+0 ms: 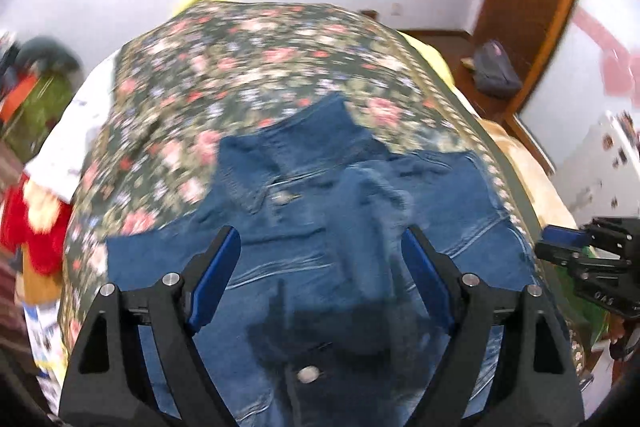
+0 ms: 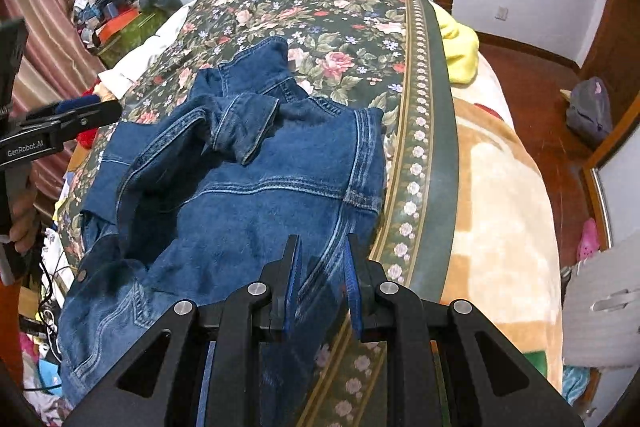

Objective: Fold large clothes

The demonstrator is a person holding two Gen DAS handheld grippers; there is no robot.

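A blue denim jacket [image 2: 256, 195] lies on the floral bedspread [image 2: 328, 27], collar toward the far end, one sleeve folded across its middle. It also shows in the left wrist view [image 1: 320, 227]. My left gripper [image 1: 320, 239] is open, its blue pads spread wide above the jacket's middle, holding nothing. It shows at the left edge of the right wrist view [image 2: 80, 111]. My right gripper [image 2: 322, 247] is open with a narrow gap, over the jacket's near right edge; denim lies between the jaws without being clamped. It shows at the right edge of the left wrist view [image 1: 560, 239].
The bed has a beige blanket [image 2: 500, 187] on its right side and a yellow cloth [image 2: 460, 47] near the far end. Clutter and boxes [image 2: 120, 23] stand left of the bed. A grey bag [image 2: 590, 111] lies on the wooden floor at right.
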